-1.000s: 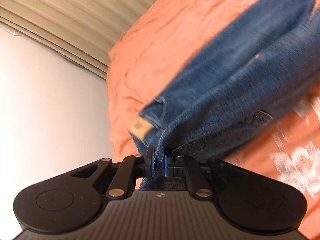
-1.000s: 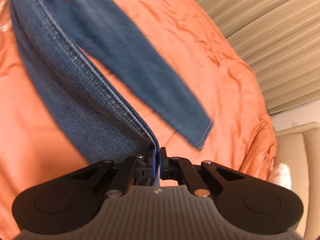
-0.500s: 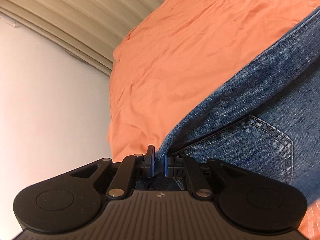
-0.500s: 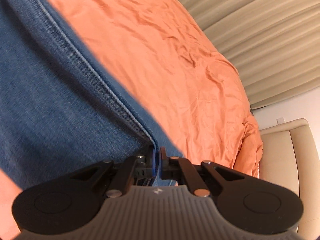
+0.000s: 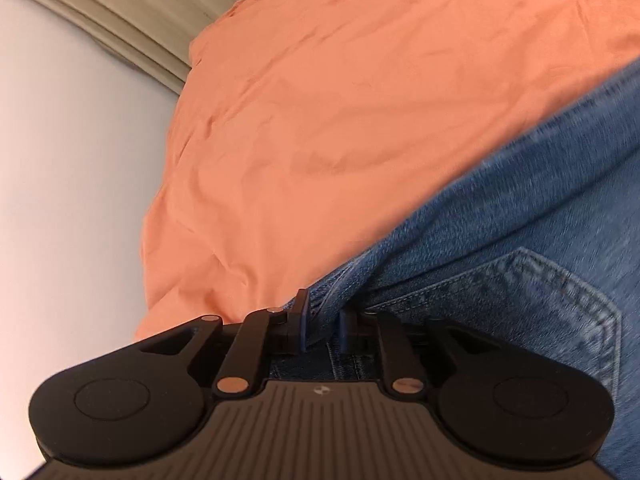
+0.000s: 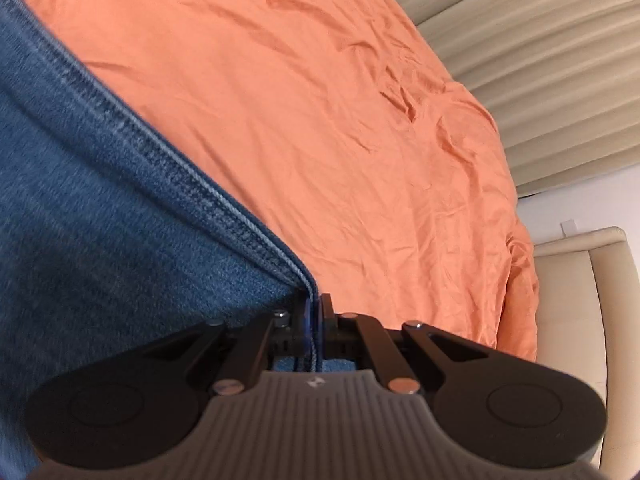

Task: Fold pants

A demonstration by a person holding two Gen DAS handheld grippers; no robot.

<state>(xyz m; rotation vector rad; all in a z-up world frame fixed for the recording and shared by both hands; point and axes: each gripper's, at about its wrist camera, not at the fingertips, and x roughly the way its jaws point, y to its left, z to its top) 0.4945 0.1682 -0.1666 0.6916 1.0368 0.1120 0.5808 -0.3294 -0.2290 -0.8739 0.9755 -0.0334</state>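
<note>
The pants are blue jeans, spread low over an orange bedsheet. My left gripper is shut on the jeans' waistband edge, next to a back pocket. My right gripper is shut on the jeans at a stitched side seam that runs up and left from the jaws. The denim fills the left of the right wrist view and the right of the left wrist view. The legs' ends are out of view.
The orange sheet covers a bed that fills the middle of both views. Beige pleated curtains hang behind it. A cream upholstered chair stands at the bed's right edge. A white wall lies left of the bed.
Both grippers have carried the jeans down toward the sheet. The hanging legs and the tan label seen a second ago have left view. The denim now lies closer and flatter.
</note>
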